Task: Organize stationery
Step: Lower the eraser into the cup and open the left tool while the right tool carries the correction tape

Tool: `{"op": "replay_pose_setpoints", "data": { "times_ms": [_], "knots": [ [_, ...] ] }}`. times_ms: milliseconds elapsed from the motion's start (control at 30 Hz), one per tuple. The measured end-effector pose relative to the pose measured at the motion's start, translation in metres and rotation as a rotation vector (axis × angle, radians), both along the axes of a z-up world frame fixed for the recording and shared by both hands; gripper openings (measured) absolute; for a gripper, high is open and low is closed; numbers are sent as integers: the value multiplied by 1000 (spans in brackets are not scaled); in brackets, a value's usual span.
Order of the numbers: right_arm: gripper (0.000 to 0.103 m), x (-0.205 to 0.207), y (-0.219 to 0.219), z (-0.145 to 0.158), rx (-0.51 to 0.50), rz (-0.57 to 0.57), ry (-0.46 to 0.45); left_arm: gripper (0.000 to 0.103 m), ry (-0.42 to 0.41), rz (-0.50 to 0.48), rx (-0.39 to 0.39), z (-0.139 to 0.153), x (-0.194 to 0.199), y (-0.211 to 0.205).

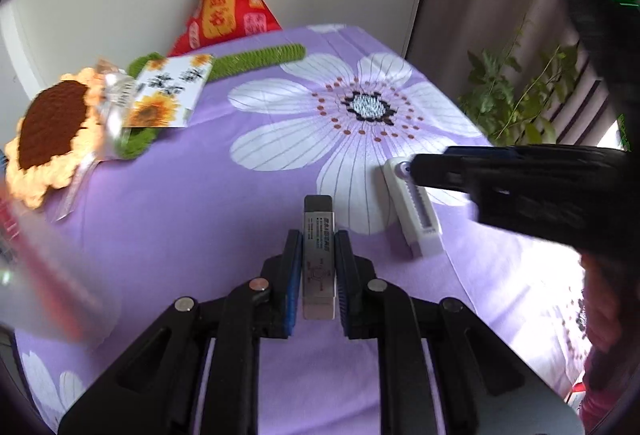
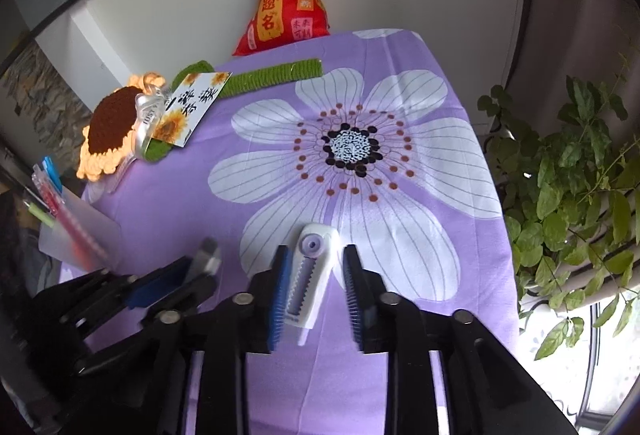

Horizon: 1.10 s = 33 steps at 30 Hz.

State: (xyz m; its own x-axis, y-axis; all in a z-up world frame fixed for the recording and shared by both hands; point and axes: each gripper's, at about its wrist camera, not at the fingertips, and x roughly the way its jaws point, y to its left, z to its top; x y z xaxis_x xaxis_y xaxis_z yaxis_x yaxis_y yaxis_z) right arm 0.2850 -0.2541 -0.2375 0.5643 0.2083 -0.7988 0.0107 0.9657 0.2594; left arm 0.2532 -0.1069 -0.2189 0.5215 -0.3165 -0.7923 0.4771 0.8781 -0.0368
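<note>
Left wrist view: one eraser (image 1: pixel 318 259), one white cutter (image 1: pixel 412 209)

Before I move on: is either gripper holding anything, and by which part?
Left gripper clamps the eraser across its middle. Right gripper straddles the utility knife, jaws open.

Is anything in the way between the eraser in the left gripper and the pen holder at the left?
Nothing visible. The left gripper is shut on the eraser, and only bare purple cloth lies between it and the pen holder. The crochet sunflower sits farther back, off that path.
</note>
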Motion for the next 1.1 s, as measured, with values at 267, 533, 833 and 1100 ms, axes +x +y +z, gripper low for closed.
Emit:
{"op": "replay_pose_setpoints", "data": {
  "times_ms": [267, 533, 833, 1100],
  "knots": [
    [36, 27, 19, -9, -69, -12, 90, 14, -82, 21, -78, 35, -33, 36],
    [26, 35, 32, -21, -138, -25, 116, 14, -130, 55, -134, 56, -50, 66],
    [26, -1, 45, 31, -44, 16, -37, 14, -176, 126, -185, 72, -59, 104],
    [26, -32, 77, 74, -53, 87, -180, 14, -233, 213, -210, 90, -65, 141]
  ]
}}
